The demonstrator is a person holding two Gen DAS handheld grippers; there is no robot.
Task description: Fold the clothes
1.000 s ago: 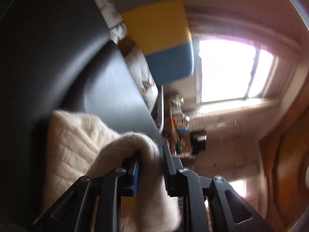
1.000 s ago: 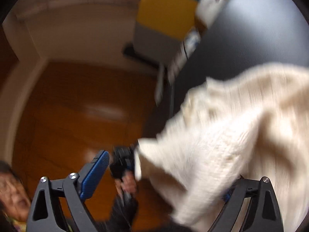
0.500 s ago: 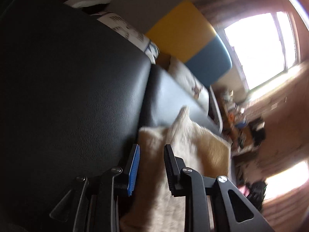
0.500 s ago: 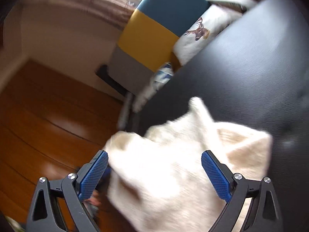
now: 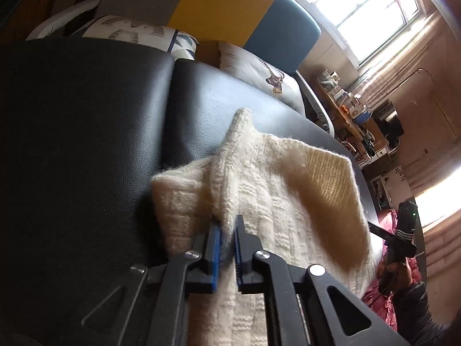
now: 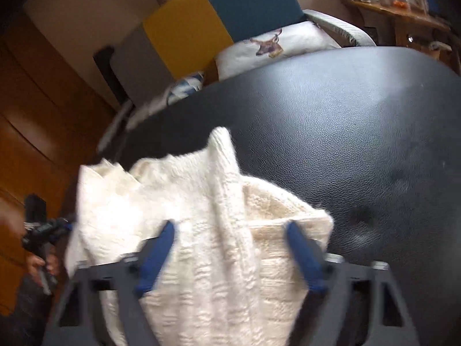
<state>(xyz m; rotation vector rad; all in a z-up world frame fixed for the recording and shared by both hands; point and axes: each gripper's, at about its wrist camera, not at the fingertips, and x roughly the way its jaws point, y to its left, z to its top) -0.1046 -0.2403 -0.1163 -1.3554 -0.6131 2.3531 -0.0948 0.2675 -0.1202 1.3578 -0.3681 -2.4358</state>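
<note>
A cream knitted sweater (image 5: 288, 190) lies bunched on a black leather seat (image 5: 86, 144), with one pointed corner sticking up. My left gripper (image 5: 227, 230) is shut on a raised fold of the sweater near its left edge, and the knit fills the narrow gap between the blue pads. In the right wrist view the sweater (image 6: 201, 201) spreads under my right gripper (image 6: 229, 226). That gripper stands wide open, with a ridge of fabric running between its blue pads (image 6: 157, 256) and untouched by them.
The black leather seat (image 6: 360, 129) stretches far and right. Behind it are a yellow and blue chair back (image 5: 245, 8) and a deer-print cushion (image 6: 276, 46). A hand holds a black gripper body (image 5: 403, 230) at the right. A cluttered wooden shelf (image 5: 345, 103) stands by the window.
The sweater has come down from the air onto the black seat. My left gripper, loose half a second ago, now pinches a fold. The right gripper has stayed open over the fabric.
</note>
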